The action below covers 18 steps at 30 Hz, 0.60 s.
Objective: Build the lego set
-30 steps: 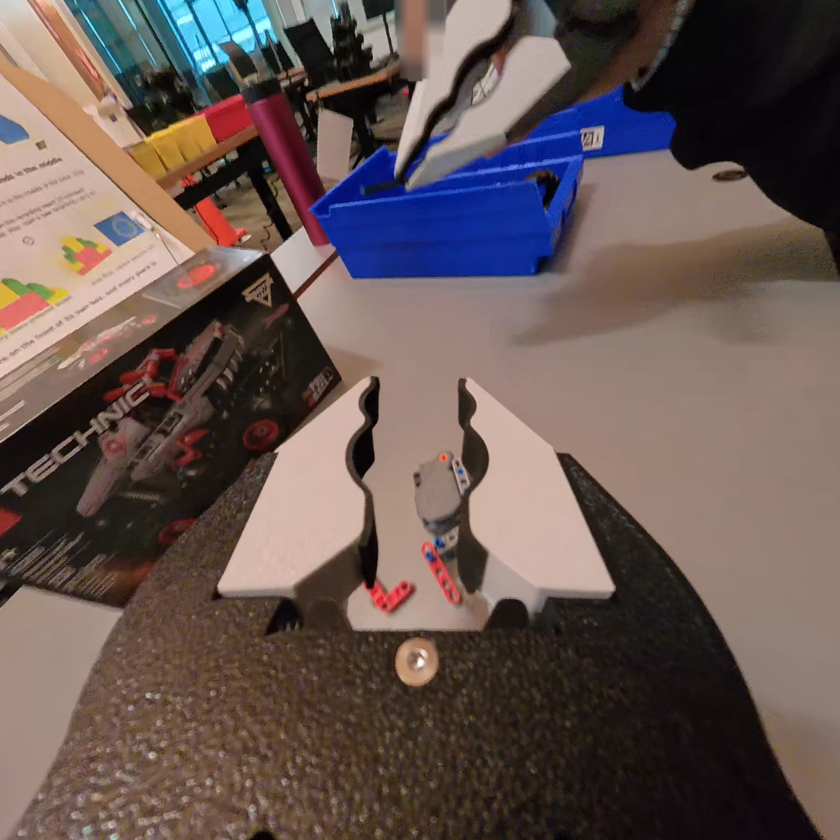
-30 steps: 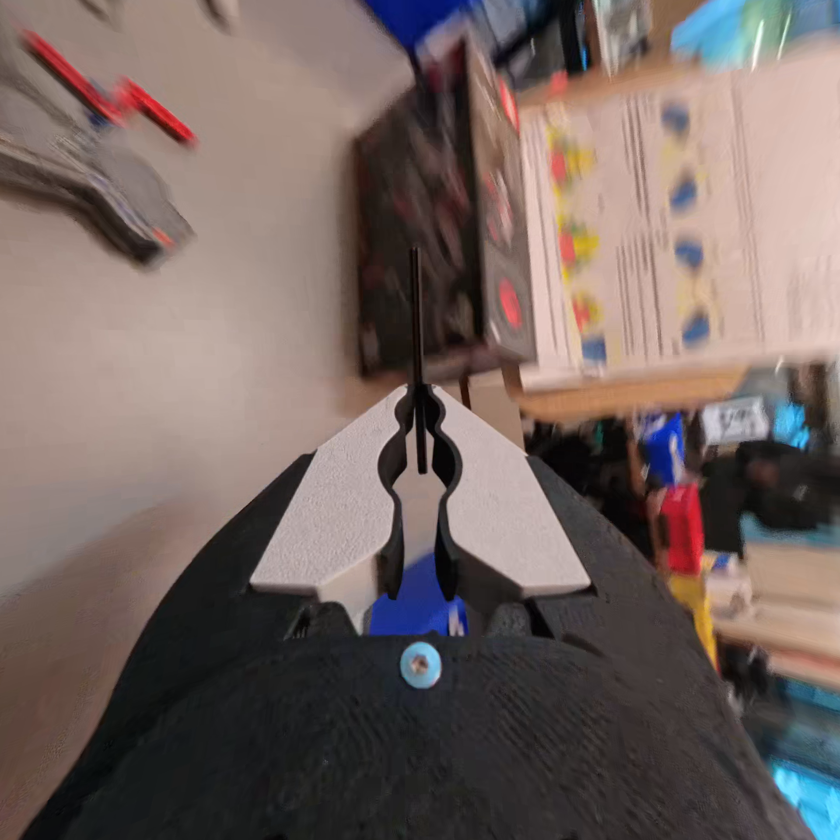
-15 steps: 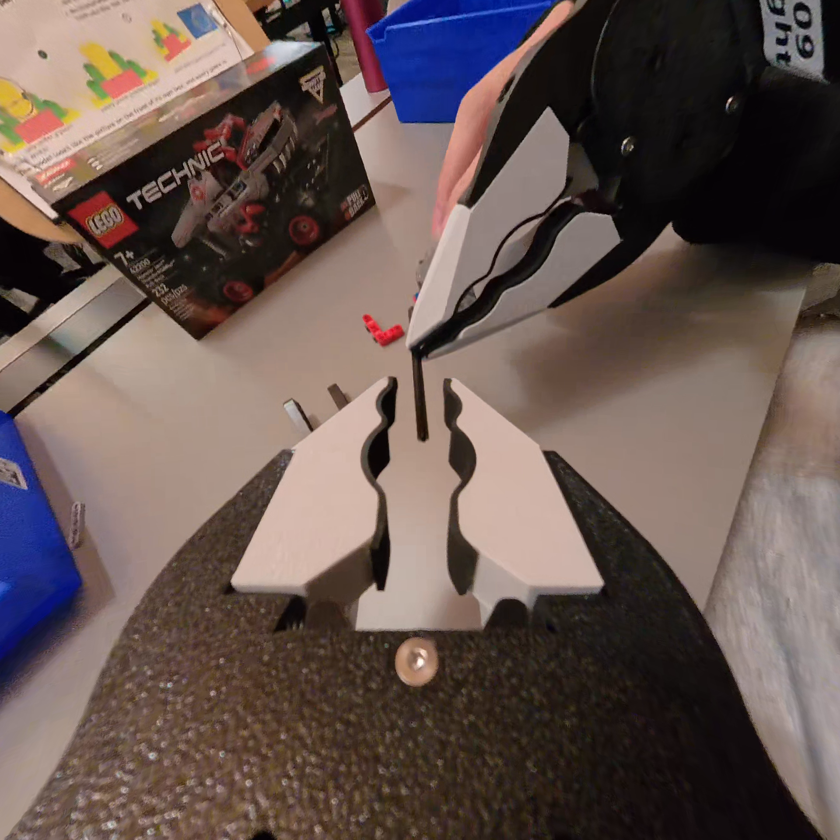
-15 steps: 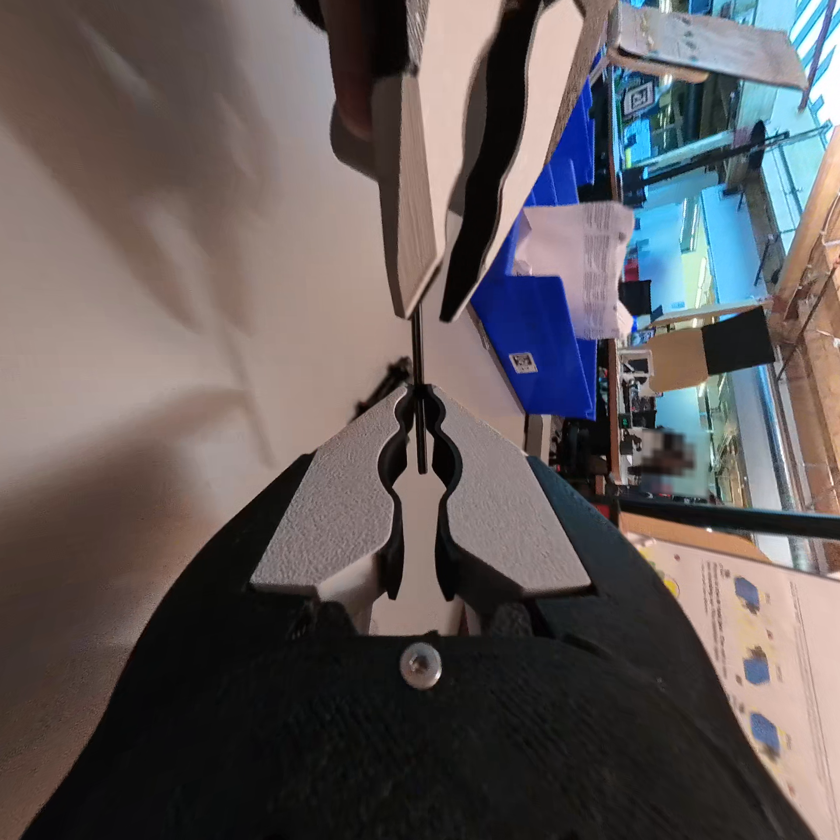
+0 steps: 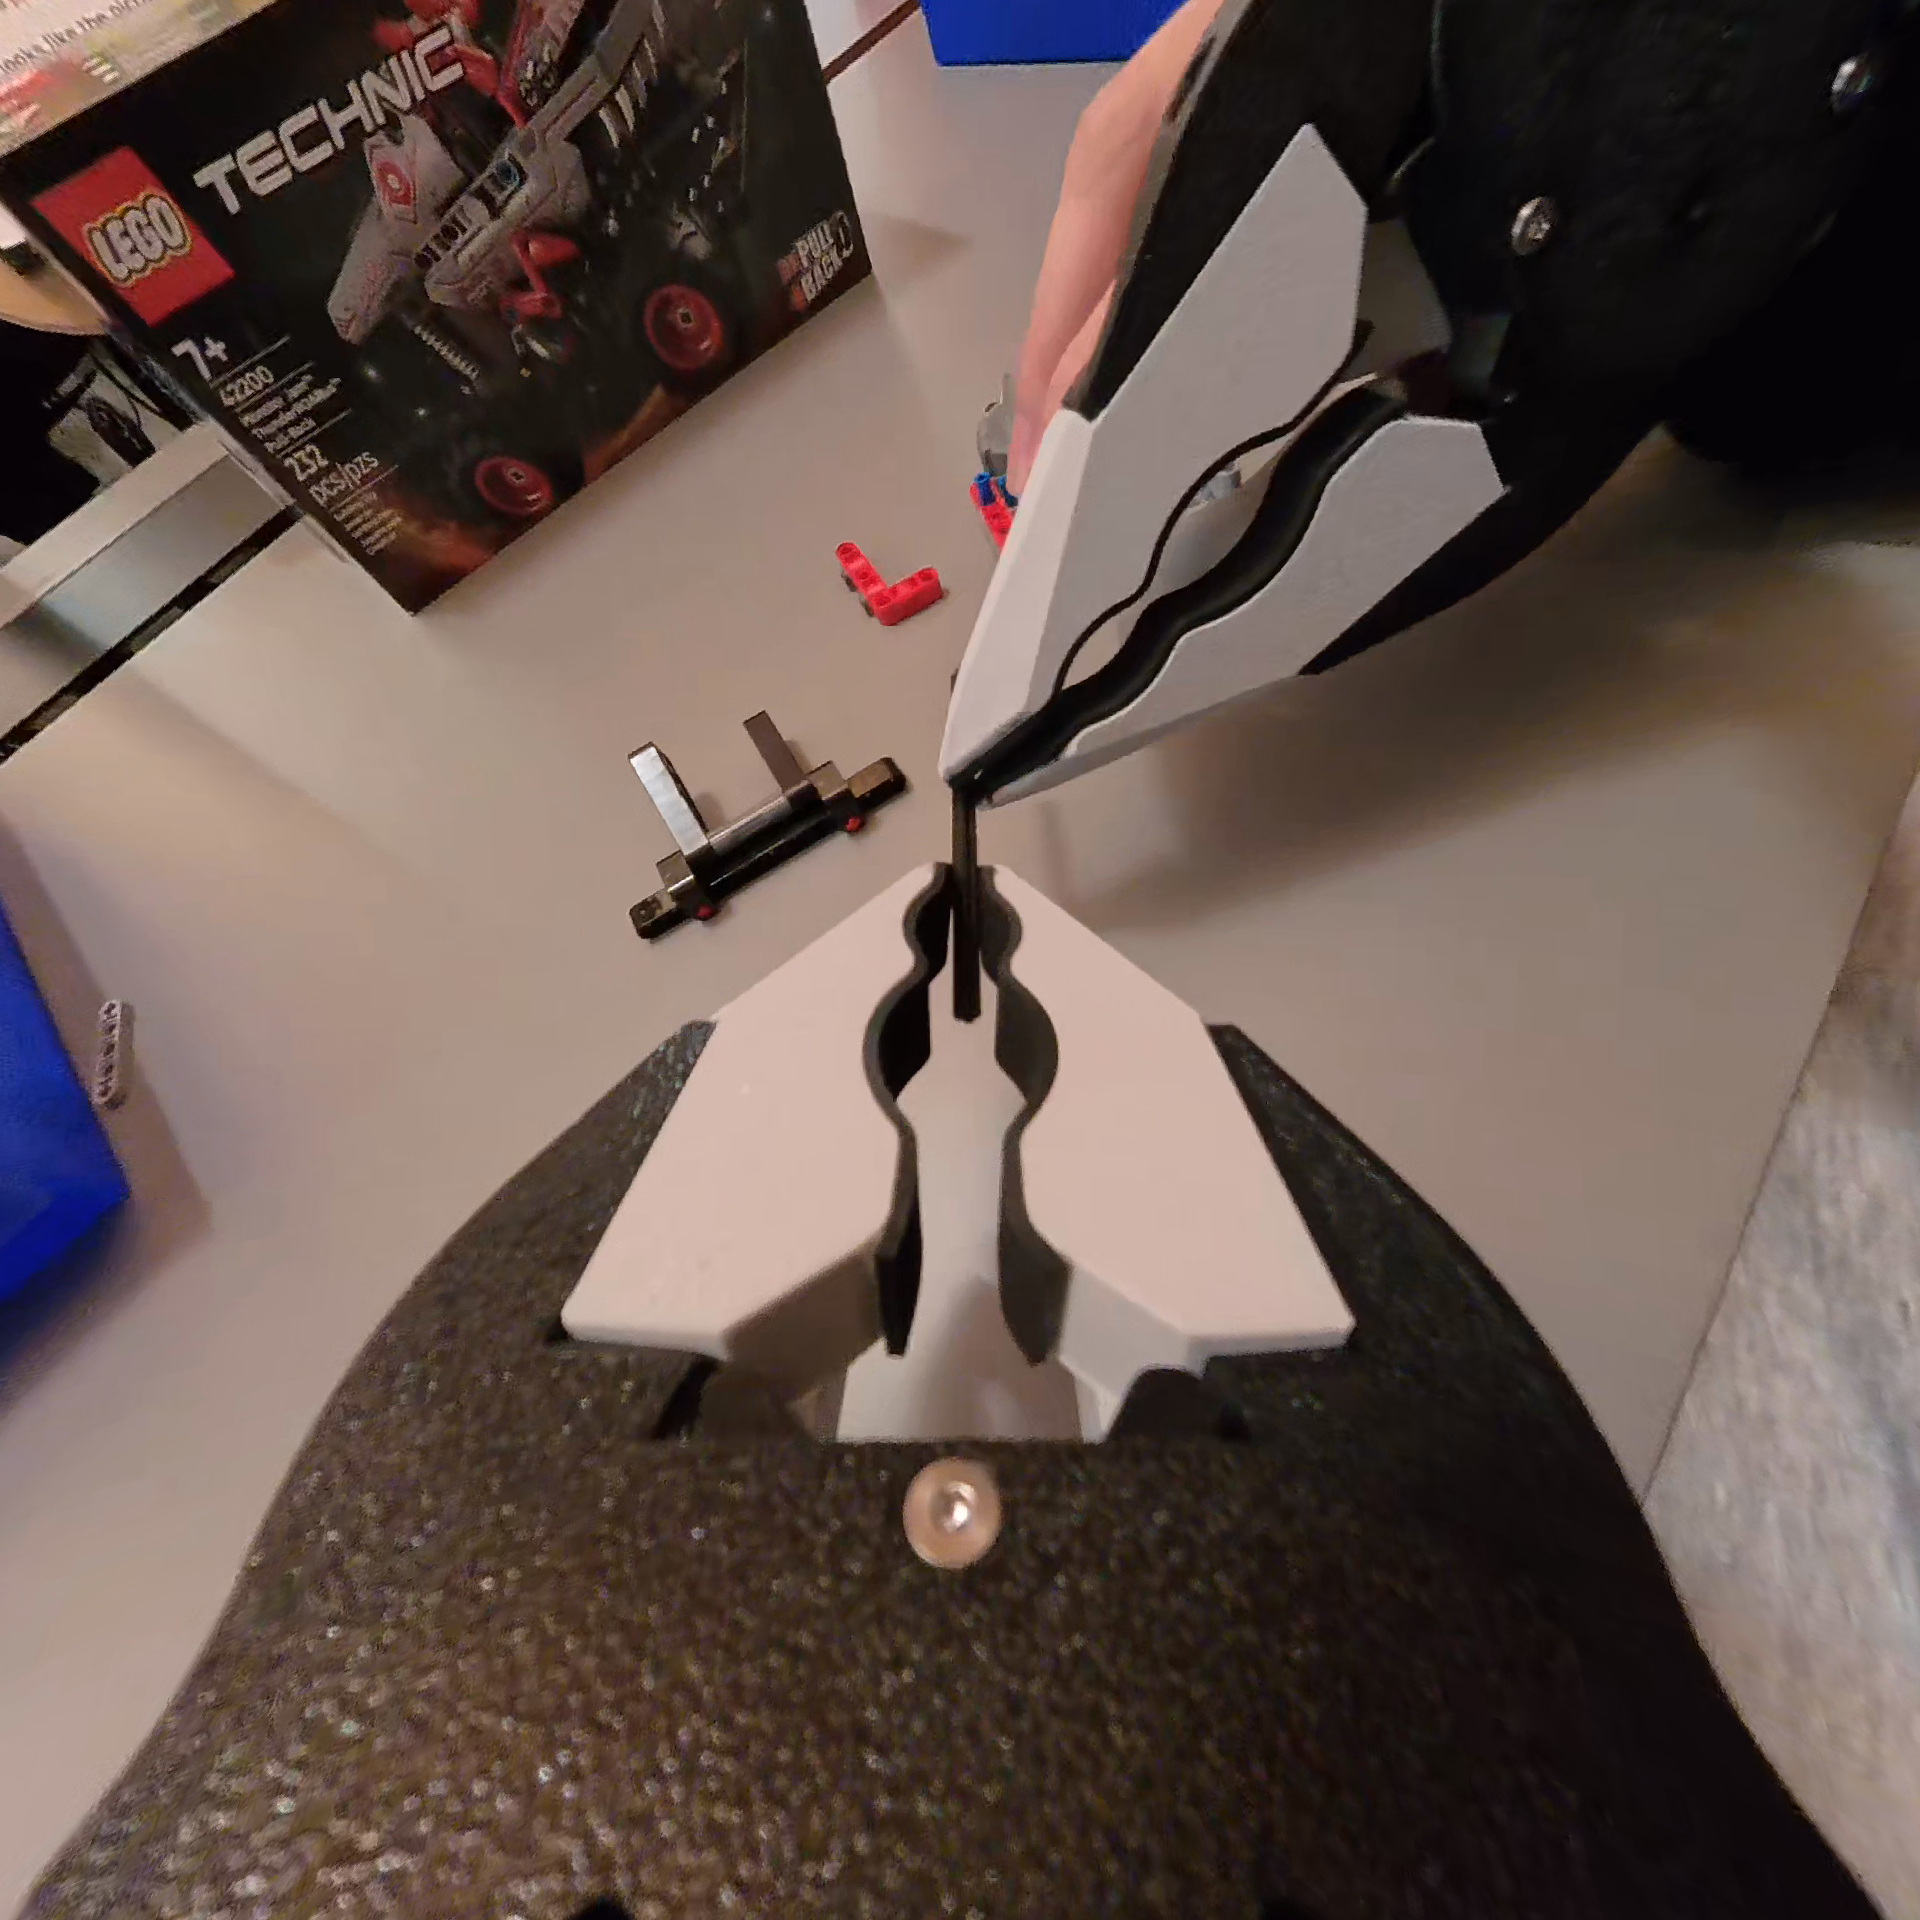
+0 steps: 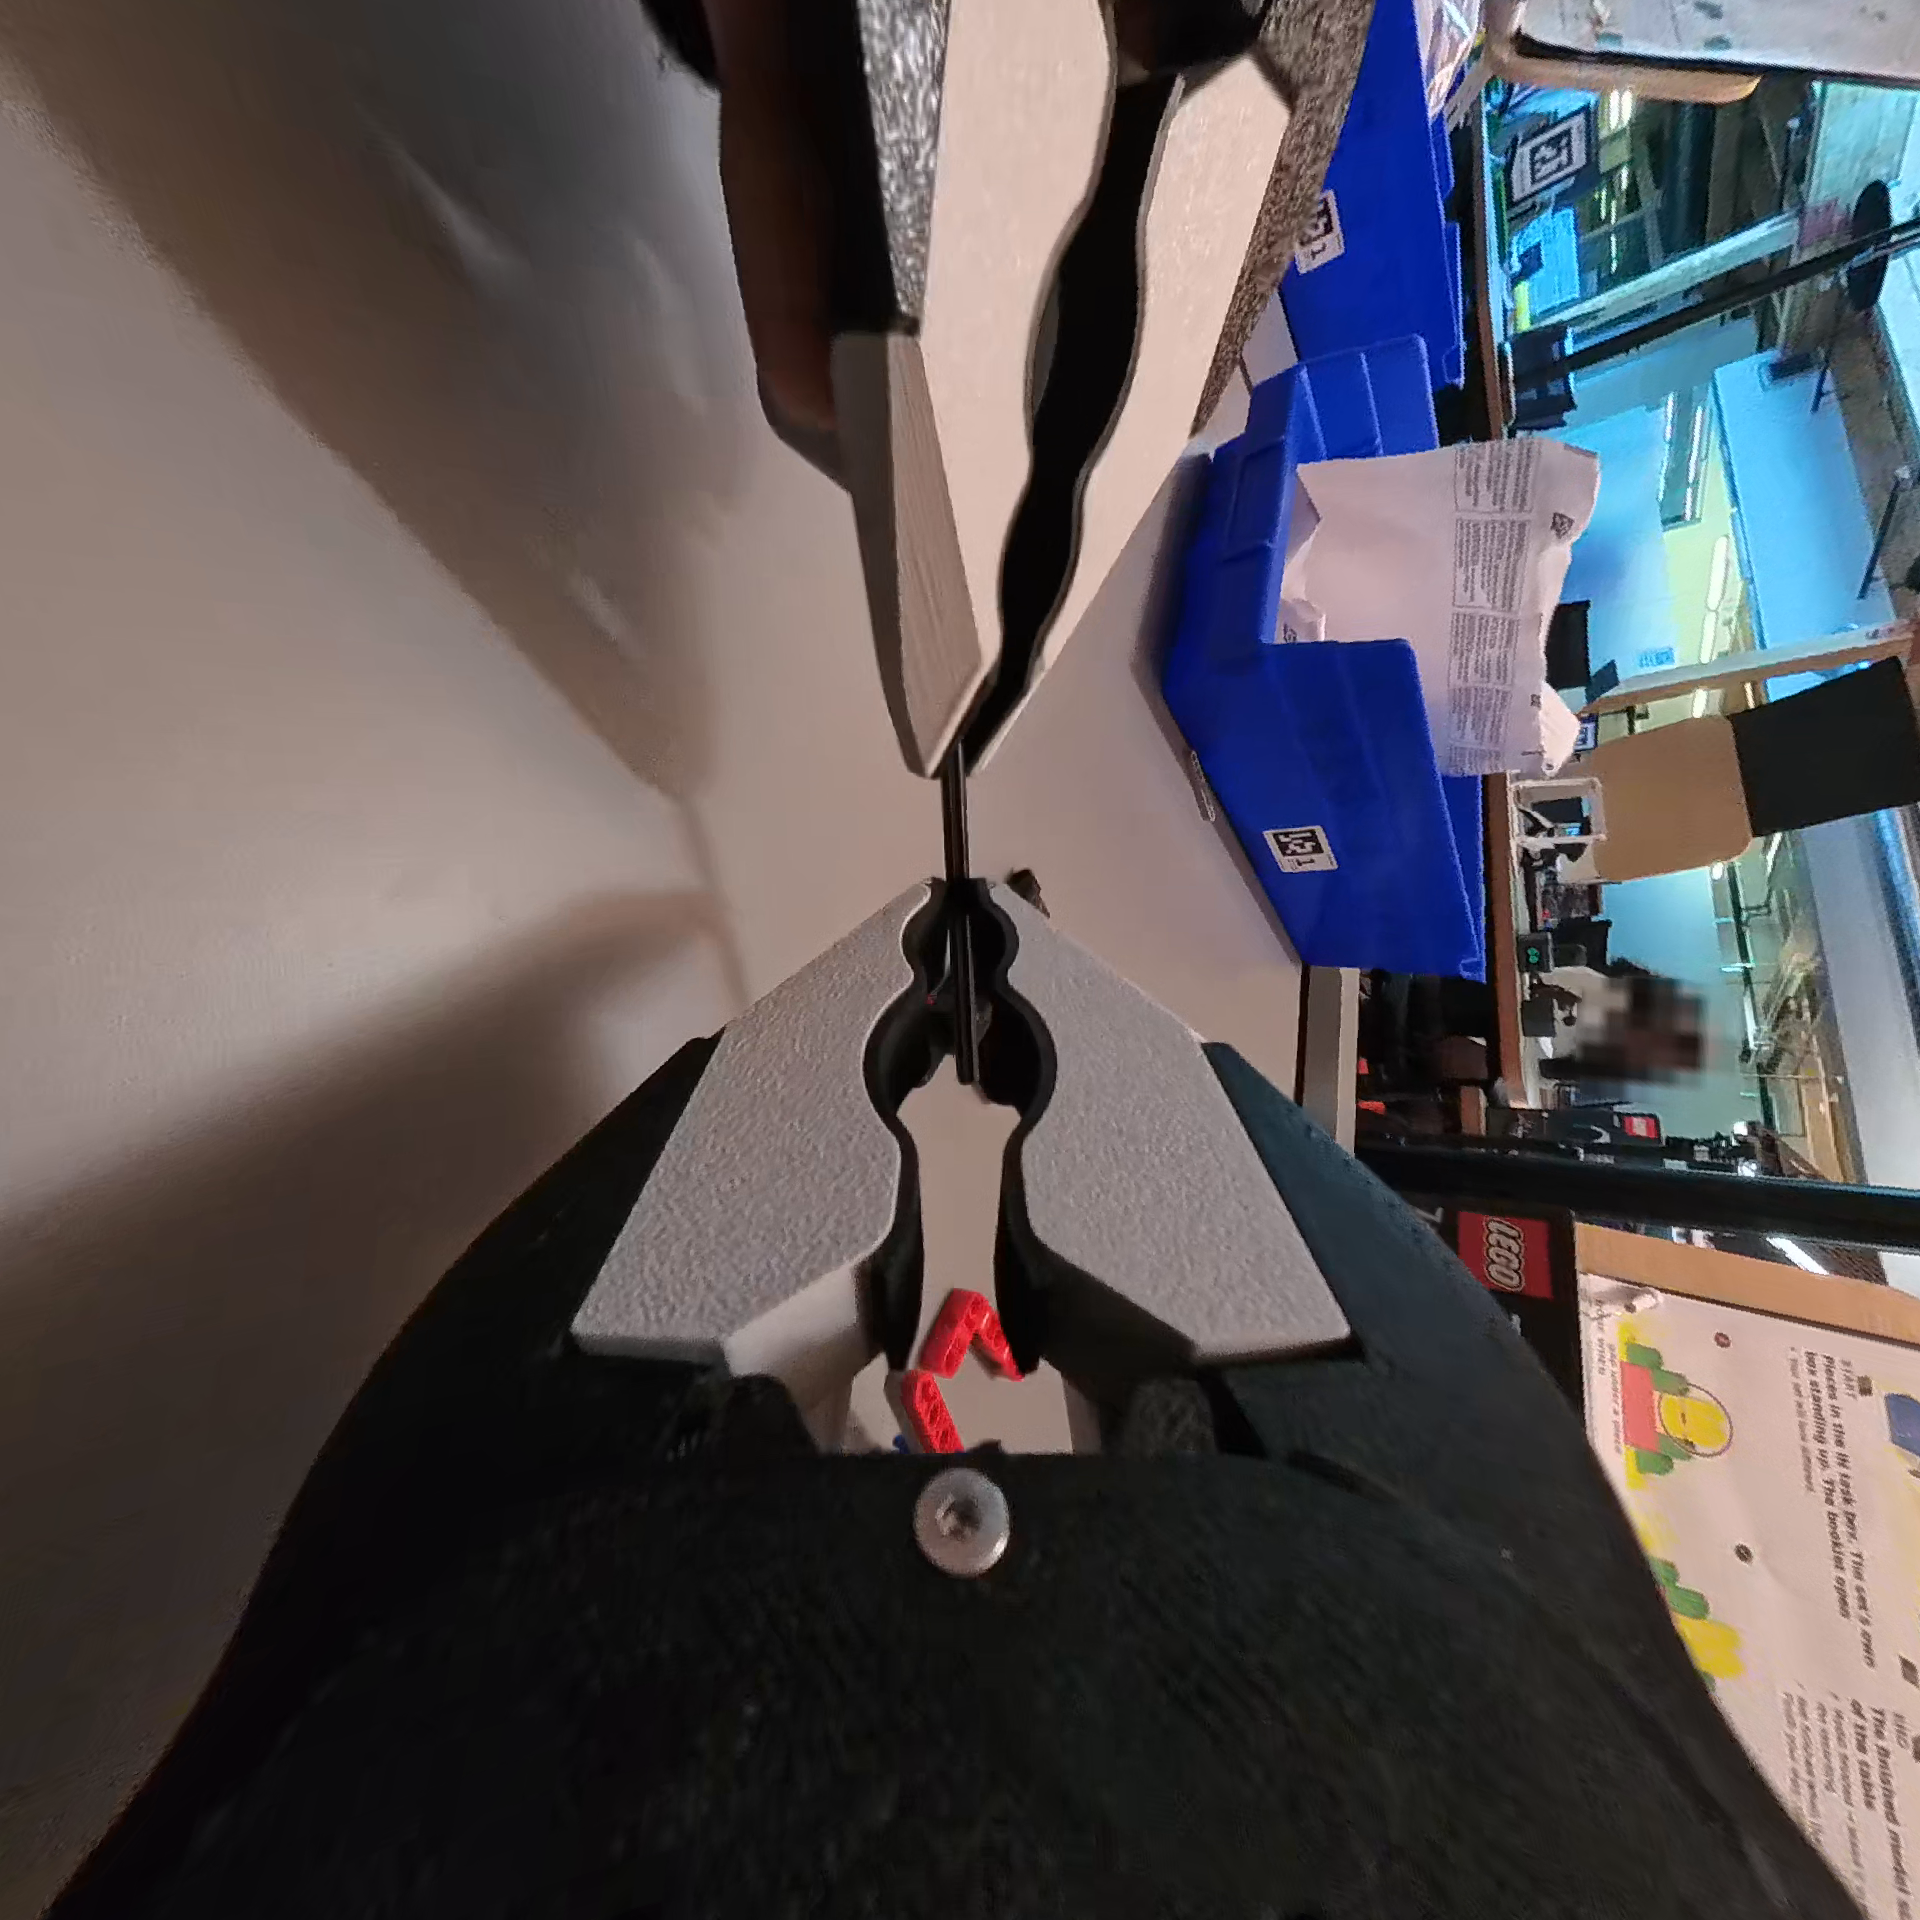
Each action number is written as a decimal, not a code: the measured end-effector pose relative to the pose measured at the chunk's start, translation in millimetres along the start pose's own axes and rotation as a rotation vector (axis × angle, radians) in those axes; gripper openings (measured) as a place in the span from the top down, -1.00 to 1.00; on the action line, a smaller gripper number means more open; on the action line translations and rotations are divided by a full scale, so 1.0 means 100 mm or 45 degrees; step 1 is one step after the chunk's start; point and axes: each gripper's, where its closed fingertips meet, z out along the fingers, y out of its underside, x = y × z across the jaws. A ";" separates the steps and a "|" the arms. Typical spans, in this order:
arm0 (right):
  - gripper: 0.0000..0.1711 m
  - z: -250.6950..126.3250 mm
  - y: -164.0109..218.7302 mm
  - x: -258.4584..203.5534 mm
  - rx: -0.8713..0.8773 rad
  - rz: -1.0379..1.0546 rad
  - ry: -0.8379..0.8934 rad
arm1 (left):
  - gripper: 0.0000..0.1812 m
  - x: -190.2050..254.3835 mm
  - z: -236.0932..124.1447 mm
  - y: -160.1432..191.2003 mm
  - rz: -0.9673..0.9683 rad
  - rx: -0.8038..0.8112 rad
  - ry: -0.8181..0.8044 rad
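Observation:
A thin black axle [image 5: 965, 836] is held by both grippers, one at each end. My left gripper [image 5: 966, 883] is shut on its lower end. My right gripper [image 5: 971, 784] comes in from the upper right, tip to tip with the left, and is shut on the upper end. In the right wrist view my right gripper [image 6: 961, 894] pinches the axle [image 6: 954, 831], and the left gripper [image 6: 948, 758] hangs in from the top. A black frame with two grey upright pieces [image 5: 764, 842] lies on the table beyond my left fingers.
A red L-shaped piece [image 5: 894, 587] and a grey, blue and red sub-assembly [image 5: 992, 483] lie farther back, partly hidden by the right gripper. The set's box [image 5: 447, 260] stands at the back left. A blue bin [image 5: 42, 1143] and a small grey beam [image 5: 109, 1049] are at the left. Left and right tips are no more than a few centimetres apart. The small grey beam [image 5: 109, 1049] is about equally far from each gripper, around 30 centimetres. My right wrist view [image 6: 1202, 790] looks at it from another angle.
The right gripper carried the axle between my left fingers. The left gripper went from open to shut on it. The left view tilted down toward the table.

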 end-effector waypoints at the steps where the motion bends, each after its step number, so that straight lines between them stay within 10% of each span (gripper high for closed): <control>1: 0.98 0.02 0.01 0.00 -0.017 -0.002 0.002 | 0.98 -0.01 0.01 0.01 -0.005 -0.001 0.003; 18: 0.70 0.42 0.75 0.05 -0.516 0.840 -0.068 | 0.98 -0.58 -0.22 0.39 -0.150 -0.090 -0.168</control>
